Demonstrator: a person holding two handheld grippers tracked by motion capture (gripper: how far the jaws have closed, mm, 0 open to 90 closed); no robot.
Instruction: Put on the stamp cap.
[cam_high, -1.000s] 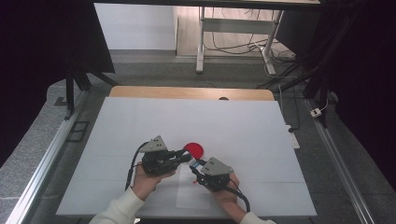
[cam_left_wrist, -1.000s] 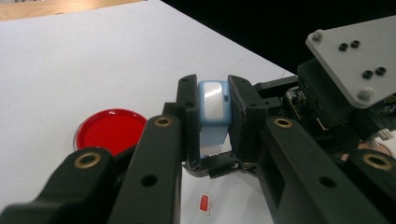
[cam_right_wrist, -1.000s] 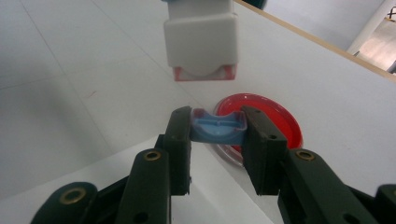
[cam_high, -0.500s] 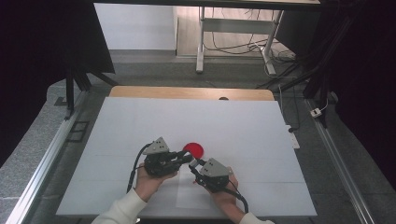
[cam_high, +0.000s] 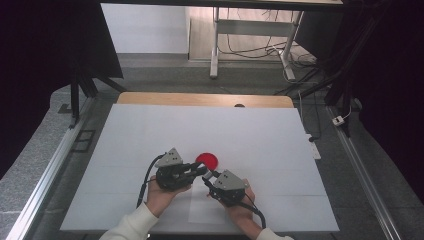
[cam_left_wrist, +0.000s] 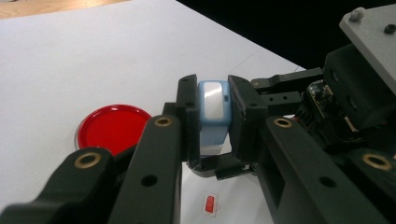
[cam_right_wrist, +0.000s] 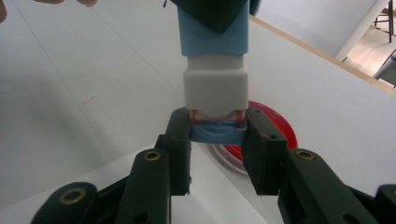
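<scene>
Jaws of both grippers are clenched on one small object held above the desk (cam_high: 150, 130): the left gripper (cam_left_wrist: 212, 119) clamps the pale-blue body (cam_left_wrist: 214, 116) of what looks like a self-inking stamp, while the right gripper (cam_right_wrist: 218, 135) pinches its blue end piece (cam_right_wrist: 218, 132), just below a white collar (cam_right_wrist: 215, 91). In the high view, the left gripper (cam_high: 196, 171) and right gripper (cam_high: 207, 179) meet tip to tip, with a red round lid (cam_high: 207, 160) lying on the desk just beyond the jaws. A sheet of paper (cam_high: 210, 212) lies beneath the right hand (cam_high: 240, 207), and a small red mark (cam_left_wrist: 209, 204) shows on it below the left jaws. Judging by the opposed grips, the step in hand seems to be pulling or twisting the end piece off the stamp. That next move likely calls for the left jaws holding firm while the right draws straight away along the stamp's axis, without tilting.
</scene>
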